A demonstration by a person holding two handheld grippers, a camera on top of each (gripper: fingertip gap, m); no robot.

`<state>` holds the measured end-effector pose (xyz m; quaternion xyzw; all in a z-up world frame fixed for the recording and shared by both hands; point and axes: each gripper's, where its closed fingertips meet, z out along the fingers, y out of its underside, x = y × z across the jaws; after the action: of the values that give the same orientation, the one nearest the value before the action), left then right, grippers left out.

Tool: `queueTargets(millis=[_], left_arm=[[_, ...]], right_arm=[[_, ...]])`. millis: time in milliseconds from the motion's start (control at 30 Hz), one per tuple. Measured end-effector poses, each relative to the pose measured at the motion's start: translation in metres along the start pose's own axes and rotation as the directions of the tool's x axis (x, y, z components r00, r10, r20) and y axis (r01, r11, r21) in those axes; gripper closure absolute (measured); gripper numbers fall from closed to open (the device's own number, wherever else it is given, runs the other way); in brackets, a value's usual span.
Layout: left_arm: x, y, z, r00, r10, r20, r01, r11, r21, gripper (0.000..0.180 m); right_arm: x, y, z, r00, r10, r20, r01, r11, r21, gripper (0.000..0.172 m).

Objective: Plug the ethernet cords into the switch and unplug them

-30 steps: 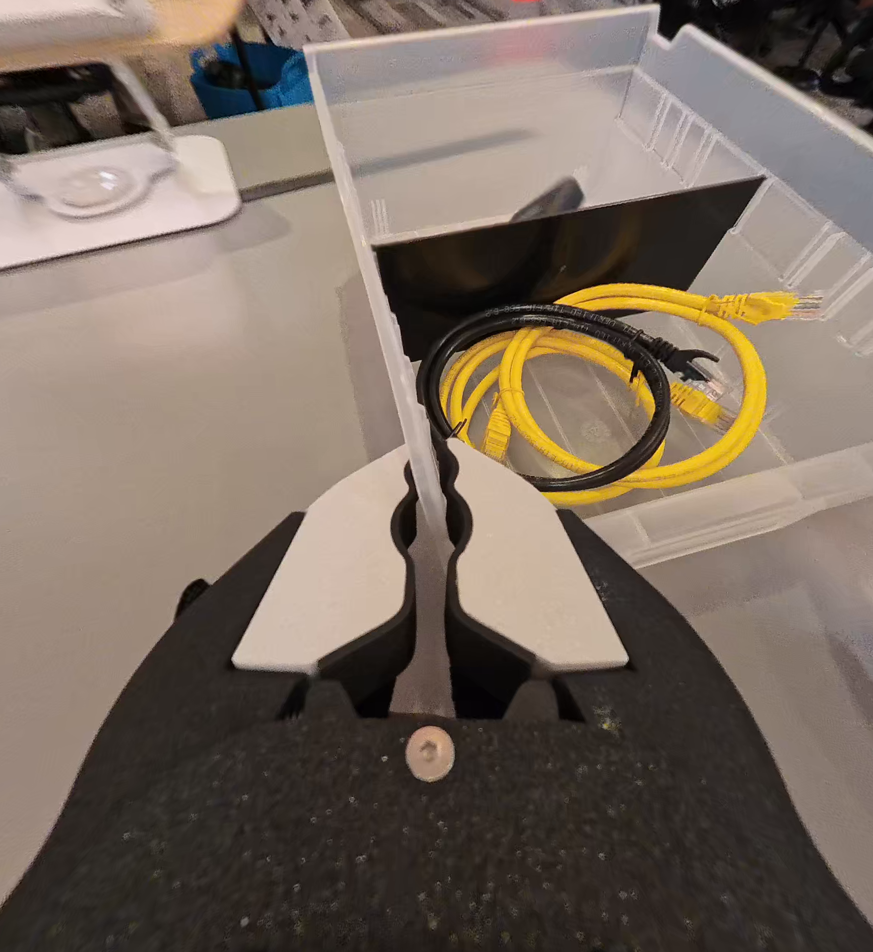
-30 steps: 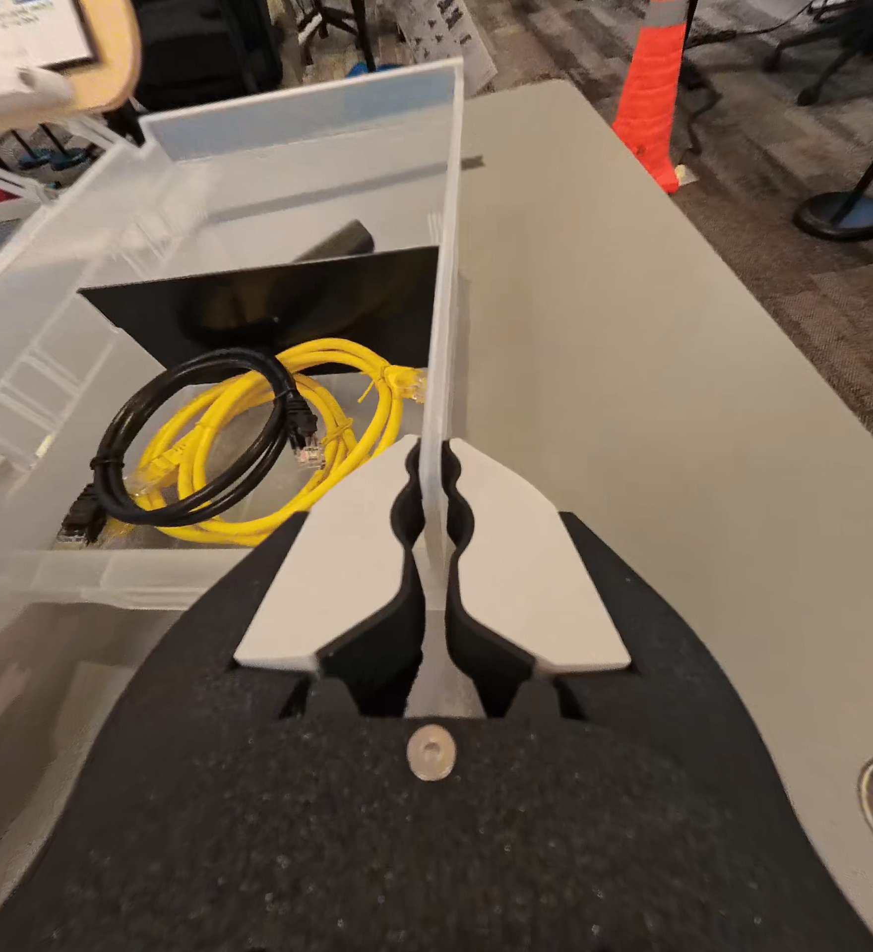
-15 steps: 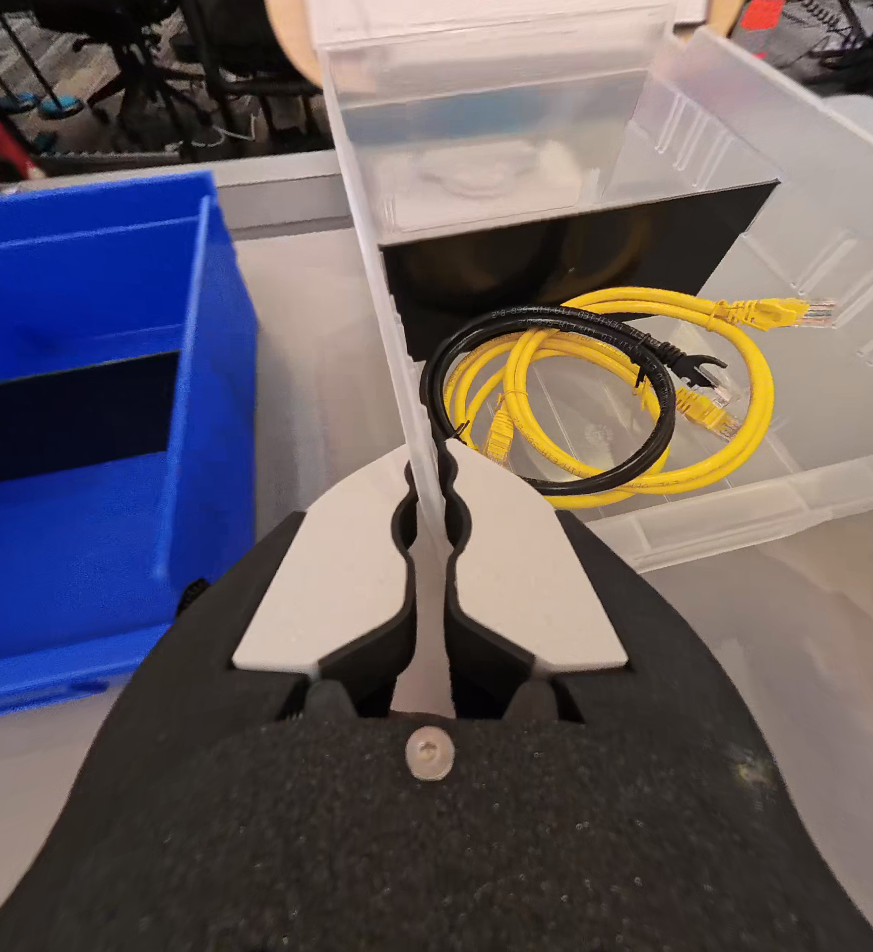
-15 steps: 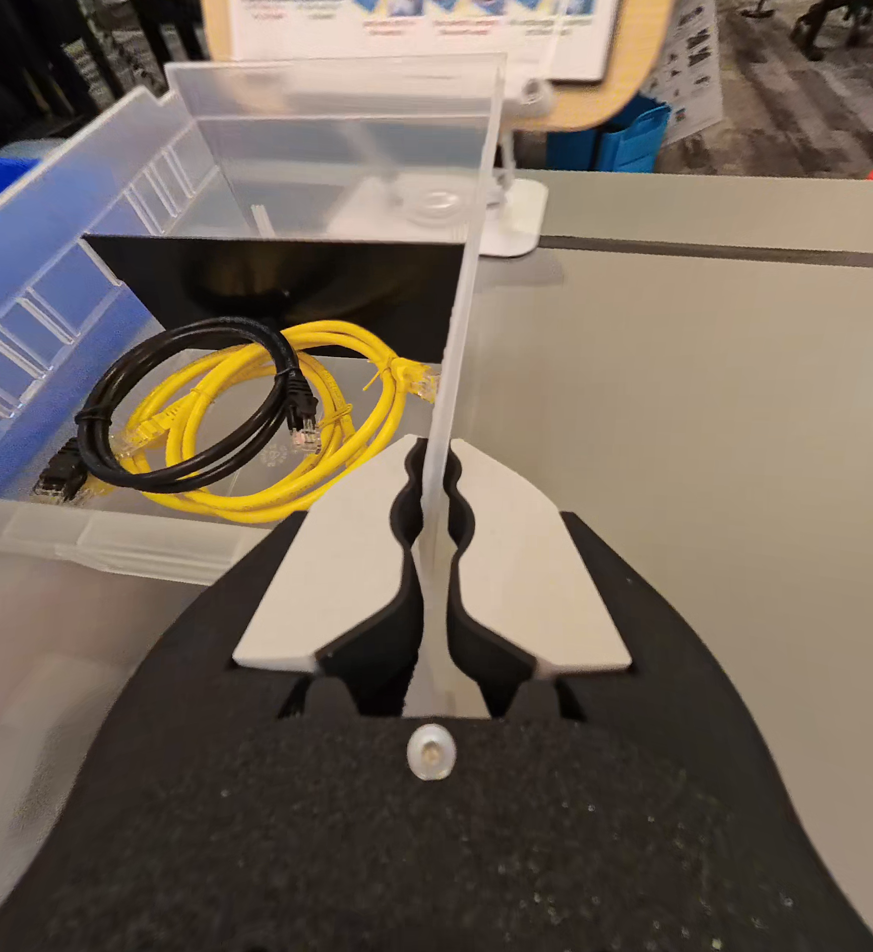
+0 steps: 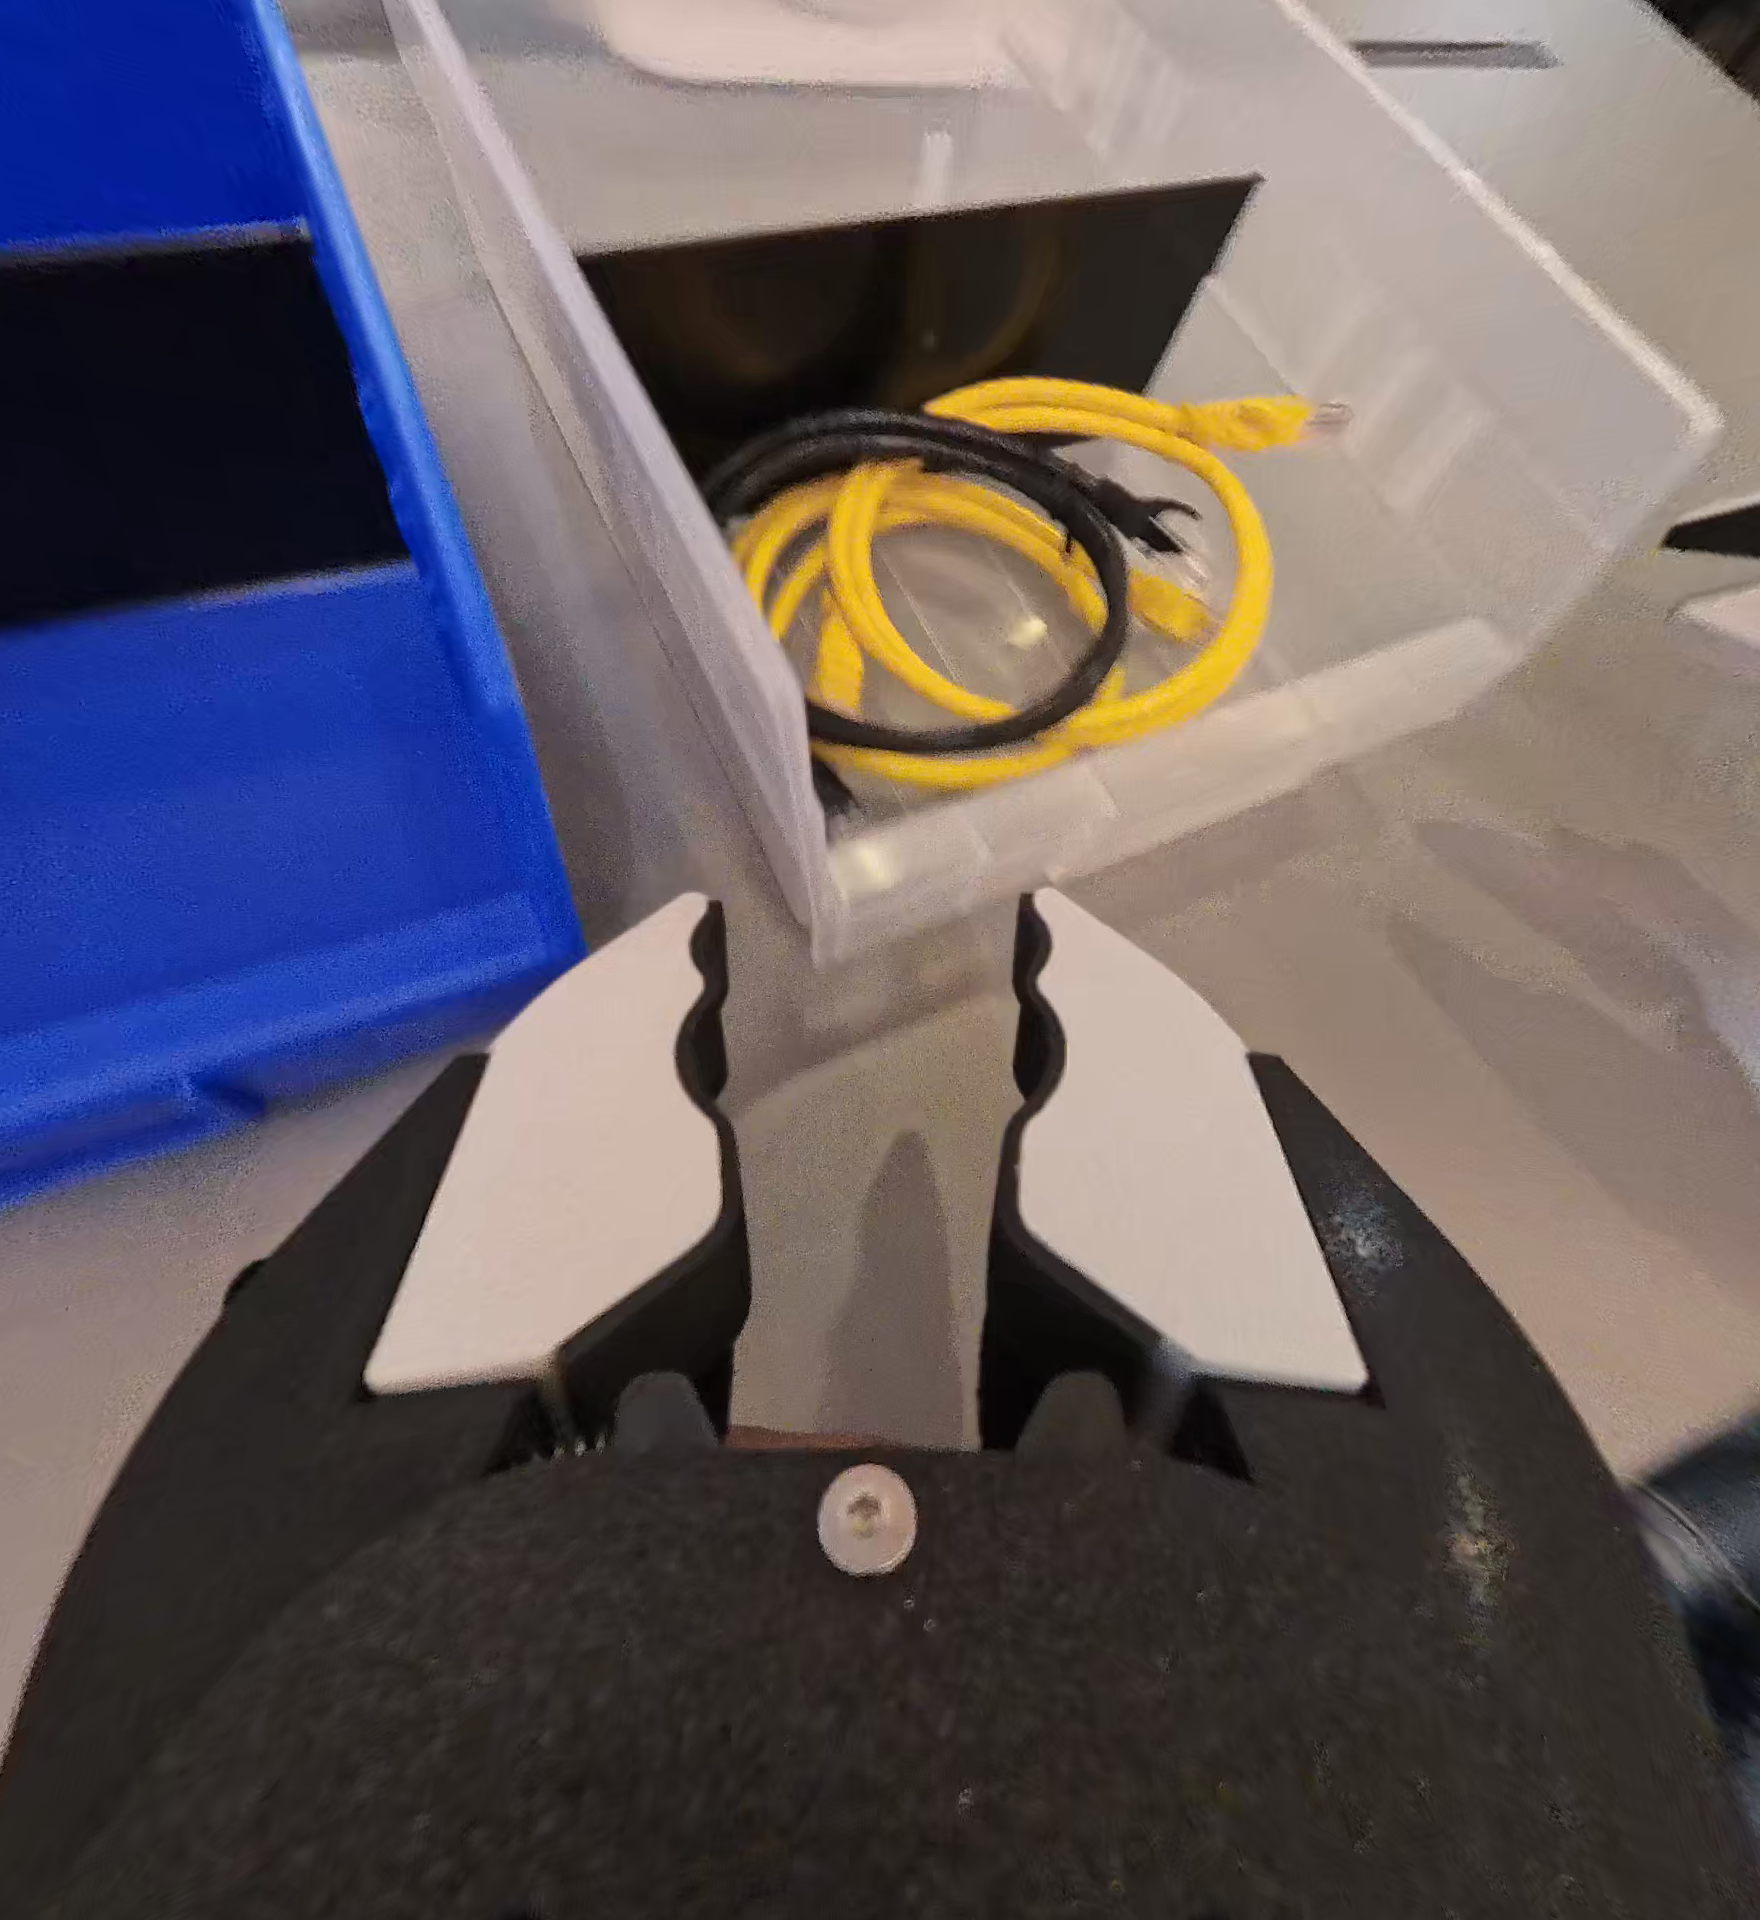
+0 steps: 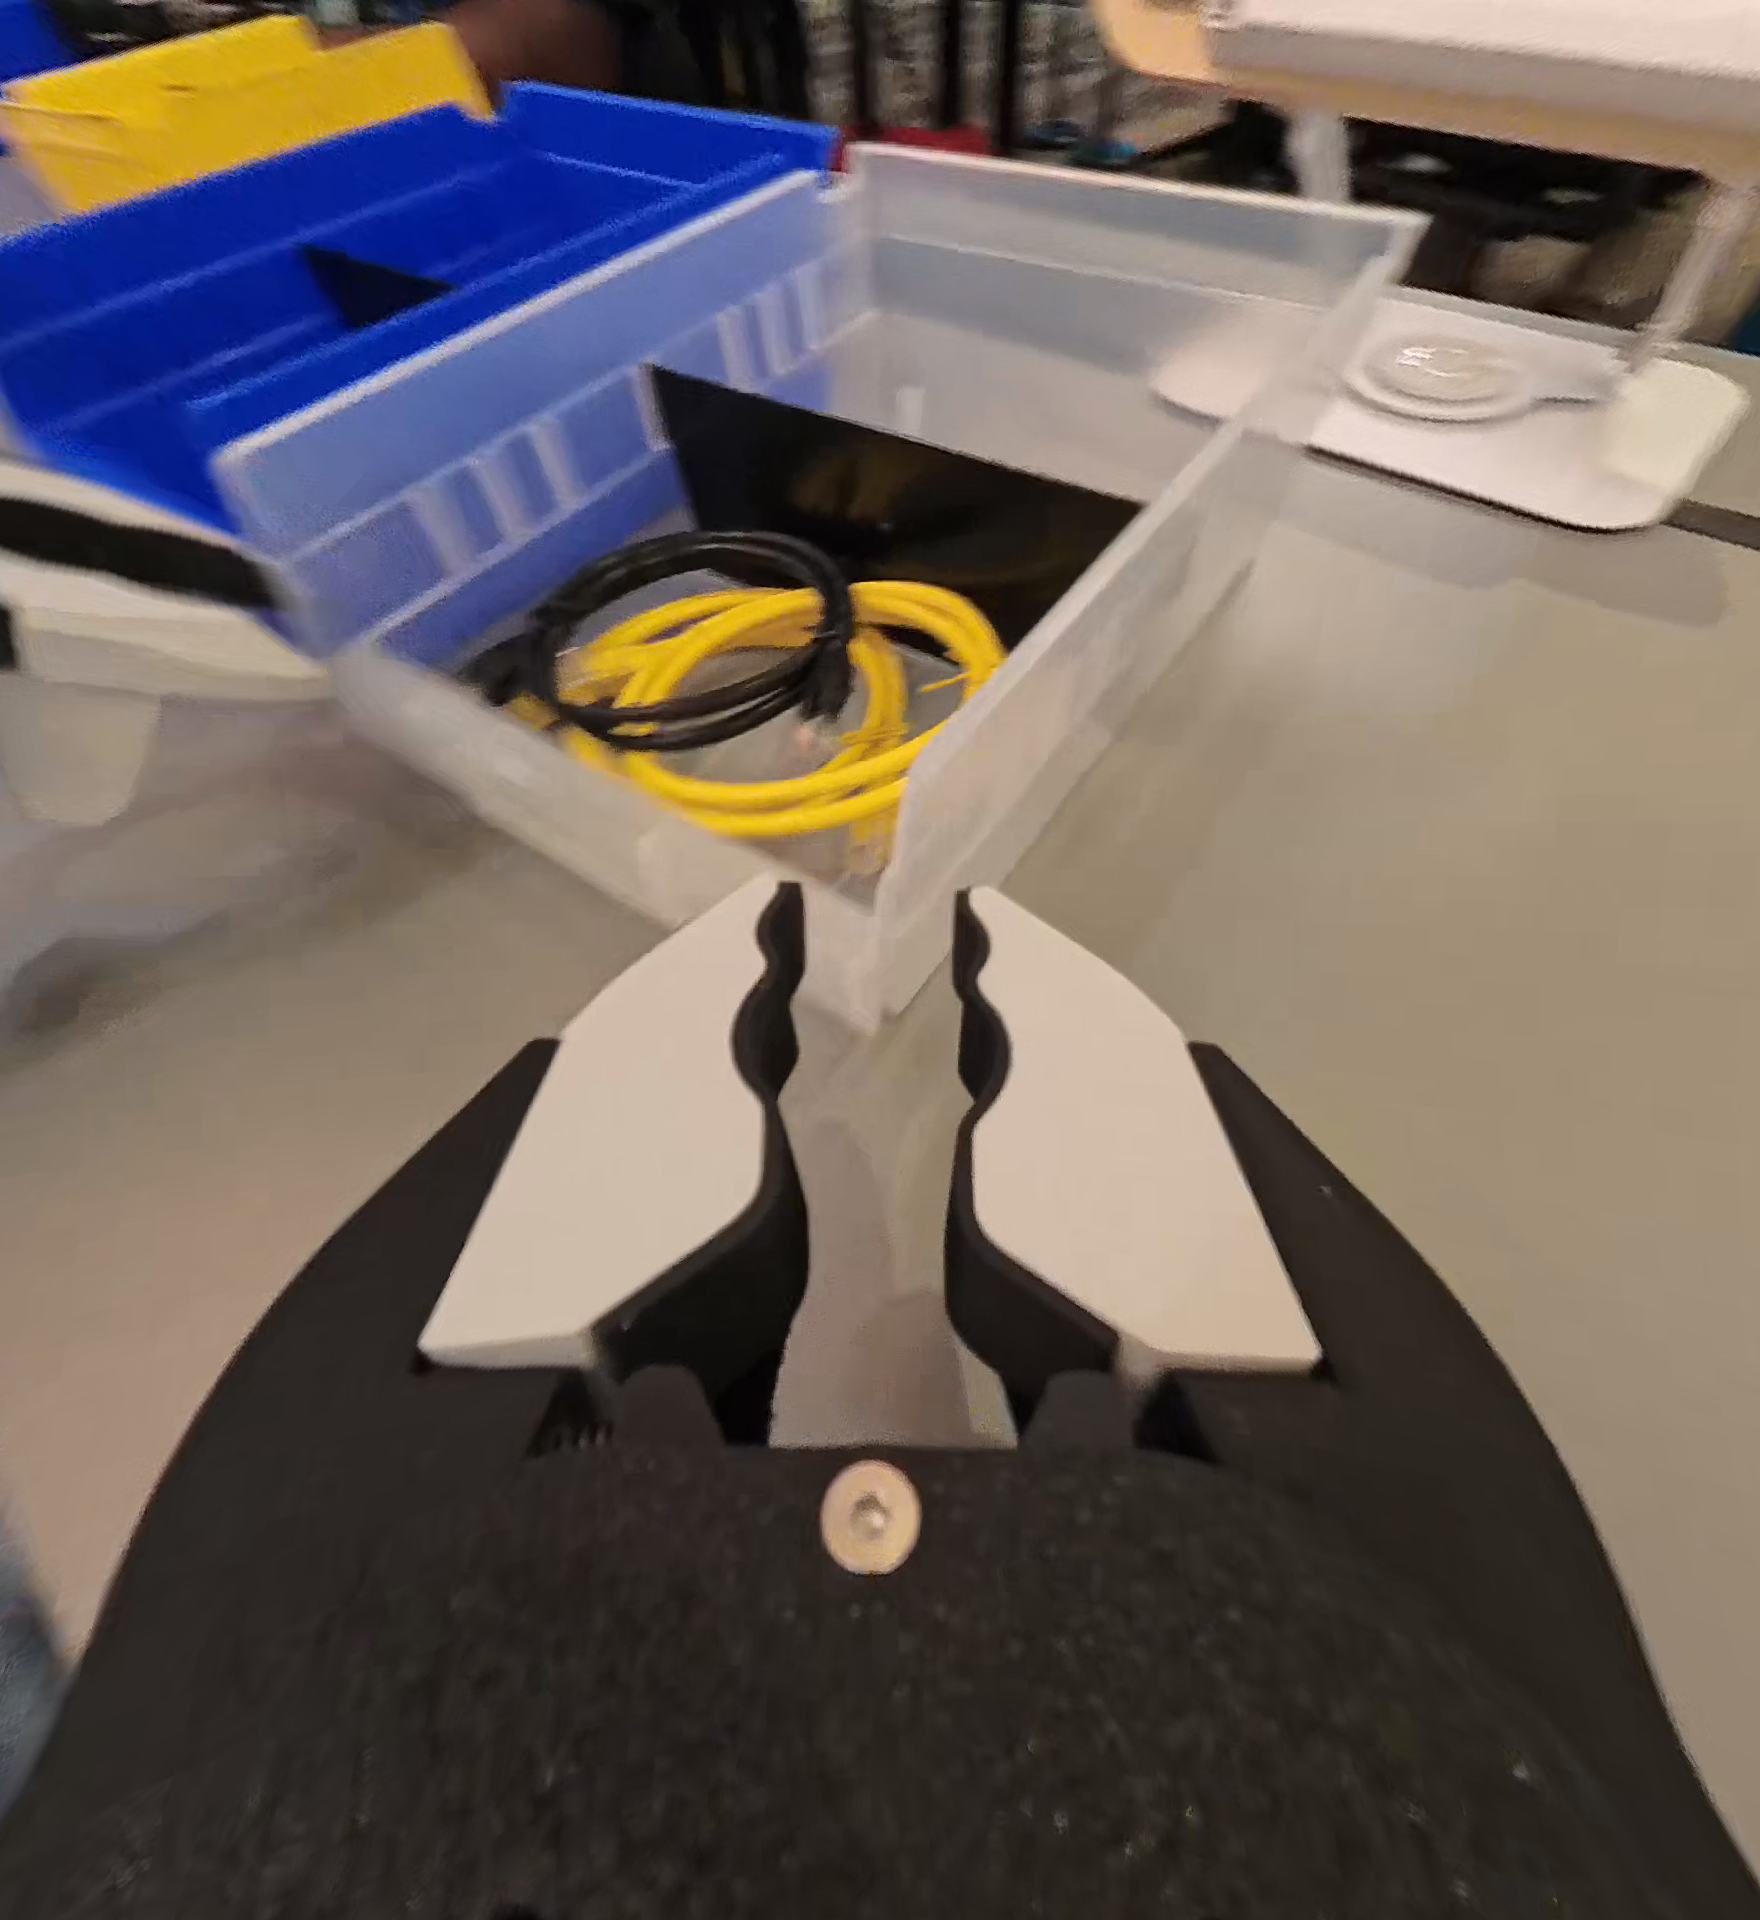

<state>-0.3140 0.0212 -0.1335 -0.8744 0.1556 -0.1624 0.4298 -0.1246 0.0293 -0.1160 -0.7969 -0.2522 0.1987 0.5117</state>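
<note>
Both the left claw (image 5: 871, 914) and right claw (image 6: 876, 904) stood spread, pinching nothing, each at a near corner of the clear bin (image 5: 1478, 312), with the coiled ethernet cords (image 5: 1011, 603) lying inside straight ahead.

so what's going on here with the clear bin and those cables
Two hand-held grippers sit at the near corners of a clear plastic bin on a grey table. Both the left gripper and right gripper have jaws open, gripping nothing. Coiled yellow cords and a black cord lie inside. A blue bin stands alongside.
</note>
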Motion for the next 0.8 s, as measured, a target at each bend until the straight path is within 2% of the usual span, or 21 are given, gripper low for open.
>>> queueTargets(millis=[67, 133, 233, 367, 400, 500, 567, 633, 667, 733, 800], left_arm=[[0.005, 0.007, -0.028, 0.994, -0.047, -0.095, 0.049, 0.999, 0.017, 0.122], [-0.009, 0.012, -0.058, 0.994, -0.06, -0.092, 0.065, 0.997, 0.05, 0.121], [-0.063, 0.025, -0.098, 0.995, -0.087, 0.045, 0.082, 0.992, 0.095, 0.12], [-0.157, 0.049, -0.137, 0.954, -0.136, 0.267, 0.121, 0.99, 0.072, 0.118], [-0.175, 0.052, -0.141, 0.946, -0.155, 0.284, 0.14, 0.988, 0.073, 0.115], [-0.205, 0.051, -0.136, 0.948, -0.212, 0.239, 0.203, 0.977, 0.059, 0.109], [-0.211, 0.036, -0.122, 0.958, -0.232, 0.17, 0.22, 0.971, 0.09, 0.108], [-0.214, 0.015, -0.106, 0.965, -0.242, 0.103, 0.226, 0.964, 0.141, 0.096], [-0.217, 0.006, -0.098, 0.966, -0.244, 0.09, 0.229, 0.961, 0.154, 0.096], [-0.225, -0.005, -0.079, 0.964, -0.241, 0.107, 0.225, 0.964, 0.144, 0.096], [-0.233, -0.007, -0.058, 0.965, -0.217, 0.149, 0.207, 0.975, 0.079, 0.101]], right_arm=[[-0.017, 0.012, -0.028, 0.988, -0.056, 0.143, 0.062, 0.997, -0.044, 0.133], [-0.023, 0.027, -0.055, 0.97, -0.121, 0.209, 0.141, 0.987, -0.082, 0.133], [-0.019, 0.039, -0.088, 0.959, -0.205, 0.194, 0.224, 0.971, -0.081, 0.133], [-0.024, 0.047, -0.12, 0.953, -0.188, 0.238, 0.212, 0.974, -0.079, 0.134], [-0.022, 0.049, -0.124, 0.954, -0.178, 0.243, 0.204, 0.975, -0.087, 0.134], [-0.008, 0.05, -0.126, 0.967, -0.122, 0.222, 0.148, 0.984, -0.101, 0.137], [-0.002, 0.049, -0.122, 0.971, -0.058, 0.23, 0.085, 0.99, -0.109, 0.139], [-0.001, 0.053, -0.118, 0.966, -0.018, 0.257, 0.056, 0.988, -0.143, 0.139], [0.0, 0.054, -0.117, 0.967, -0.014, 0.253, 0.055, 0.986, -0.155, 0.139], [0.003, 0.055, -0.117, 0.97, -0.026, 0.24, 0.065, 0.985, -0.158, 0.139], [0.001, 0.055, -0.119, 0.971, -0.035, 0.238, 0.075, 0.984, -0.159, 0.139]])
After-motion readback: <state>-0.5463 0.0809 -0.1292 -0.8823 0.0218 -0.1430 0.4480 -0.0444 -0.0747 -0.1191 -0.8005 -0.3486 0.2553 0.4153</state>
